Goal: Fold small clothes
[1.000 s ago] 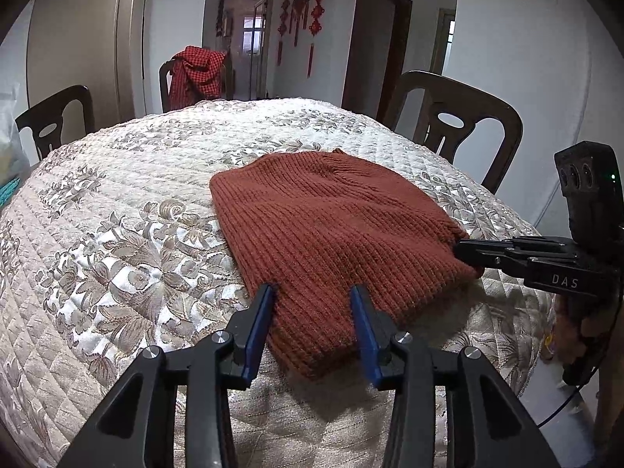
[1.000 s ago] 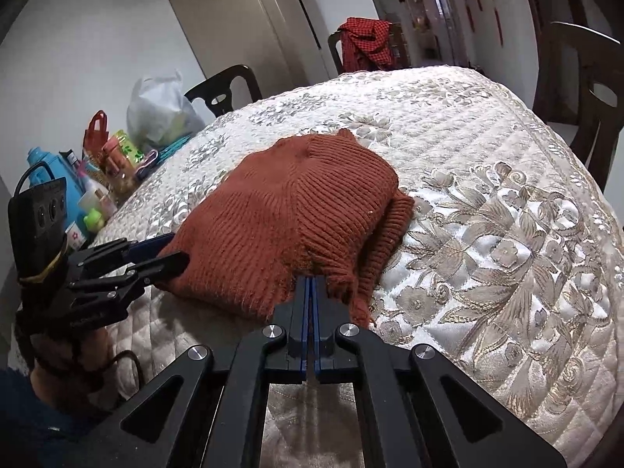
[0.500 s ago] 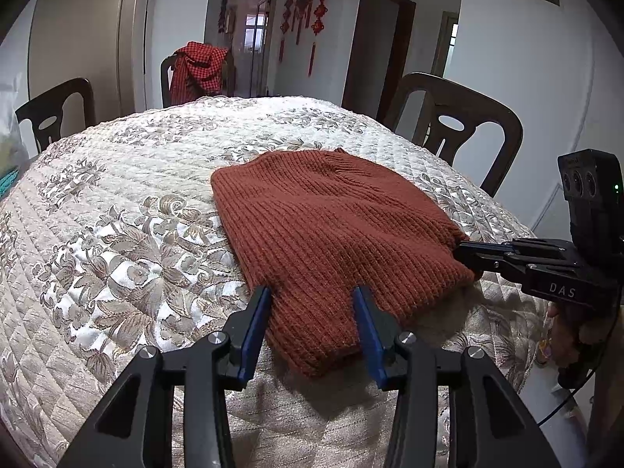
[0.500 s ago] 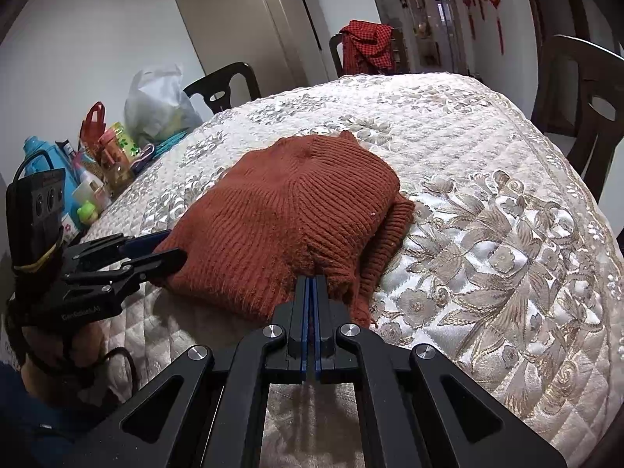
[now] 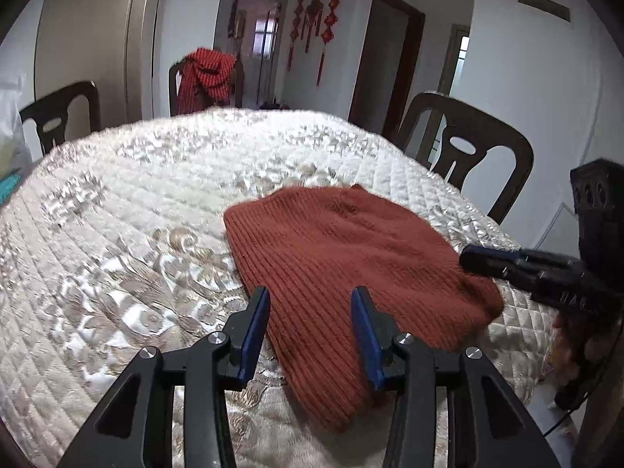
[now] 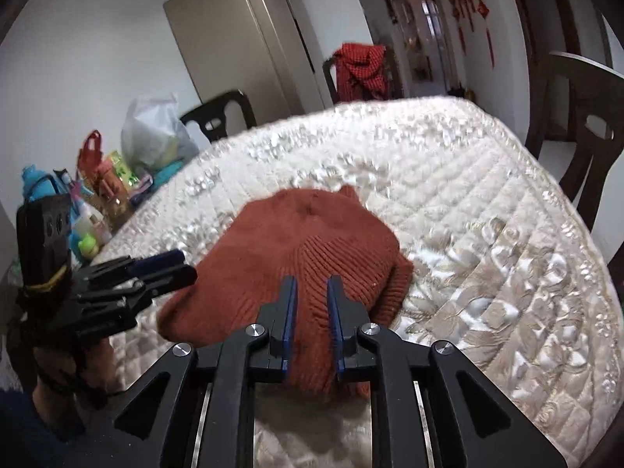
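A rust-red knitted sweater (image 5: 343,265) lies folded on the quilted table cover (image 5: 117,234). My left gripper (image 5: 310,296) hovers open over the sweater's near edge, its blue pads apart and touching nothing. My right gripper (image 6: 312,282) stands at the sweater's (image 6: 296,249) other side. Its jaws are opening, with the knit showing in the narrow gap and no pad pressing on it. From the left wrist, the right gripper (image 5: 479,259) shows at the sweater's right corner. From the right wrist, the left gripper (image 6: 183,265) shows at the sweater's left edge.
Dark chairs stand around the table: one at the right (image 5: 468,156), another at the back with a red checked cloth (image 5: 206,78) over it. A plastic bag (image 6: 156,136) and several bottles (image 6: 93,210) crowd the table's left side. A hand (image 6: 58,374) holds the left gripper.
The right gripper's jaws, shut on the sweater's edge before, have parted and let it go. The left gripper has shifted a little over the near edge, still open.
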`<state>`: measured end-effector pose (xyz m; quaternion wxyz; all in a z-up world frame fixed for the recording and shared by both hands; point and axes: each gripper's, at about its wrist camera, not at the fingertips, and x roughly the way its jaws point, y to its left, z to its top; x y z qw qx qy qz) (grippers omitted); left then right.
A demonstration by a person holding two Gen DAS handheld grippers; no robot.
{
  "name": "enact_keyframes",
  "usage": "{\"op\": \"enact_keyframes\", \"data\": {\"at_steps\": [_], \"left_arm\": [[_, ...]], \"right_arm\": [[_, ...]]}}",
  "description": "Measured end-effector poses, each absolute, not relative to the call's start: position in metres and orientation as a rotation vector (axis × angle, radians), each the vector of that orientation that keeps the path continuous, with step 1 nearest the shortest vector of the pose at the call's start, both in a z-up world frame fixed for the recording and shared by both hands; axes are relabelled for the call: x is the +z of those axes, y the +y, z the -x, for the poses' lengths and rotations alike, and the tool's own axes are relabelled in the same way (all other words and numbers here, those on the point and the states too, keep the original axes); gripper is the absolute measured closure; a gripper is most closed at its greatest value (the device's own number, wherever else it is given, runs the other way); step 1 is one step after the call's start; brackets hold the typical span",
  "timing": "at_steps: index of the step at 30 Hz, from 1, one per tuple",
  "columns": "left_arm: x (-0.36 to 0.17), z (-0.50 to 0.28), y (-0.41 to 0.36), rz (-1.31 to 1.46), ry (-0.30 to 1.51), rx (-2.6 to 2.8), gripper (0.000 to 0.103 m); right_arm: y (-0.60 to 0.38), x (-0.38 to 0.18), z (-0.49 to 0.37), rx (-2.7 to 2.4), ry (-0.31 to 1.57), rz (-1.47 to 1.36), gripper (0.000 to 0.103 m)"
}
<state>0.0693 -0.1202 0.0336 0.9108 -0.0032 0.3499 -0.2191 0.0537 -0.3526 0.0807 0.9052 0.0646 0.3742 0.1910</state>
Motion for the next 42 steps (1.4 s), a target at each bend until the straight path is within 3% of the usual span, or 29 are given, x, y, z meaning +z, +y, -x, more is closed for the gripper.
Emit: {"op": "enact_keyframes", "data": {"at_steps": [9, 13, 21, 25, 38, 42], "left_arm": [[0.034, -0.069, -0.105, 0.087, 0.718, -0.450, 0.057], [0.028, -0.075, -0.097, 0.129, 0.747, -0.446, 0.057], [0.020, -0.081, -0.095, 0.176, 0.773, -0.486, 0.055], [0.019, -0.082, -0.095, 0.188, 0.782, -0.488, 0.054], [0.030, -0.088, -0.112, 0.101, 0.747, -0.447, 0.054], [0.025, -0.095, -0.117, 0.086, 0.781, -0.433, 0.054]], "right_arm": [[-0.366, 0.080, -0.050, 0.381, 0.783, -0.176, 0.086], [-0.375, 0.076, -0.054, 0.349, 0.797, -0.208, 0.064], [-0.380, 0.064, -0.064, 0.362, 0.848, -0.280, 0.062], [-0.385, 0.058, -0.068, 0.356, 0.865, -0.312, 0.054], [-0.386, 0.082, -0.074, 0.356, 0.765, -0.319, 0.053], [-0.379, 0.068, -0.086, 0.344, 0.831, -0.301, 0.053]]}}
